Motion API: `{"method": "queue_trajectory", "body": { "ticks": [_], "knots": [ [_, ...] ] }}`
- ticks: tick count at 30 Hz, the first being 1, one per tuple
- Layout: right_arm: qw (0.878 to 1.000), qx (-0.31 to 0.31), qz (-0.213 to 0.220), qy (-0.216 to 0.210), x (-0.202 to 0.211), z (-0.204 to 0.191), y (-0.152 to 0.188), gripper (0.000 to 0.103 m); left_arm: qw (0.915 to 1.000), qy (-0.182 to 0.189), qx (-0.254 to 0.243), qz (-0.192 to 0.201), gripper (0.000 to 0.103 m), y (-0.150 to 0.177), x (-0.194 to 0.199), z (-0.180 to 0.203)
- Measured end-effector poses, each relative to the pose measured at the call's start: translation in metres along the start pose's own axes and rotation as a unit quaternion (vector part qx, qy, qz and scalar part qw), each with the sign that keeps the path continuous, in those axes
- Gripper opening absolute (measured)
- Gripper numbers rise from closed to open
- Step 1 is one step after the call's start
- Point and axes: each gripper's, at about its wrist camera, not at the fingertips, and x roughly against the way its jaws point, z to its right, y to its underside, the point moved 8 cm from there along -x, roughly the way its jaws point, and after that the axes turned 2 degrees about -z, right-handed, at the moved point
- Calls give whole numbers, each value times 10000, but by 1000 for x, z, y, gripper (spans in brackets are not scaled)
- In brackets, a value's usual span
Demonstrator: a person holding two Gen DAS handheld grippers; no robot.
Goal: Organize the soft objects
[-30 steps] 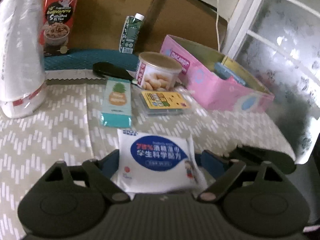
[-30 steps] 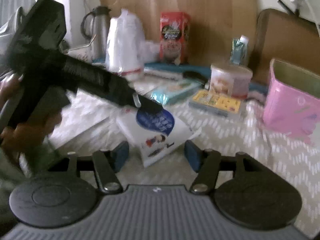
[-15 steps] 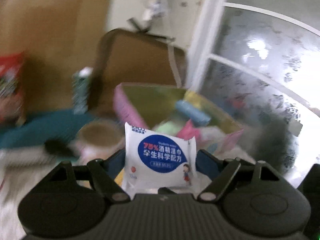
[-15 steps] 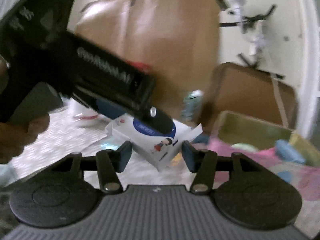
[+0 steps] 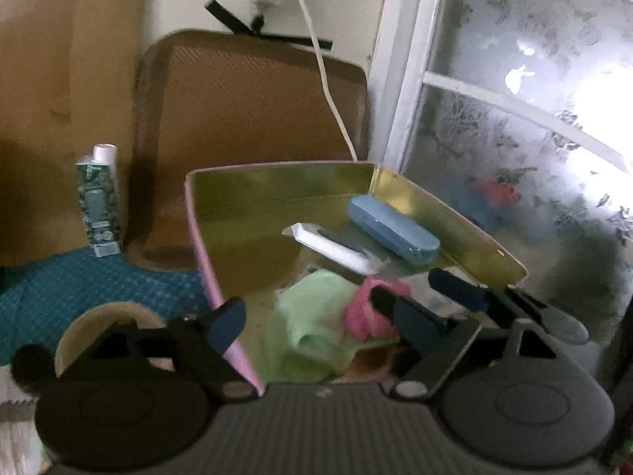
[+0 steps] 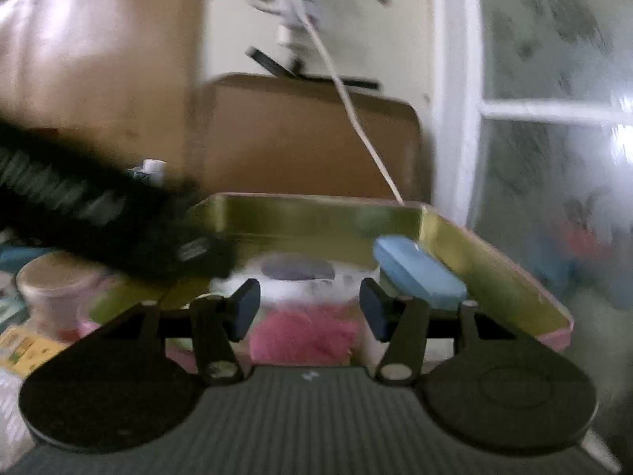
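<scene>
Now the left gripper [image 5: 304, 310] hovers over the pink box [image 5: 205, 253], its fingers spread wide with nothing between them. Inside the box lie a white wipes packet [image 5: 336, 247], a blue case [image 5: 391, 229], a green cloth [image 5: 312, 316] and a pink cloth [image 5: 362, 312]. From the blurred right wrist view, the right gripper [image 6: 308, 308] also sits above the box, fingers parted and empty. A round tin [image 5: 91, 320] stands just beside the box on the surface.
</scene>
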Motion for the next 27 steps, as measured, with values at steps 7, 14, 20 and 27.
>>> {"method": "queue_trajectory", "body": {
  "ticks": [7,14,20,27],
  "knots": [
    [9976,-277,565,-299,46,-13,3,58,9993,-332,152,114,87,68,71,-47],
    [9874,2,387,-1536,65,-92,3,58,9862,-1308,1010,42,87,130,133,-135],
    [9625,646,-508,-2585,55,-196,21,59,9622,-1794,2025,295,87,164,178,-206],
    [9521,1416,-1174,-2443,21,-265,41,74,9631,-1436,2198,599,89,166,184,-212]
  ]
}}
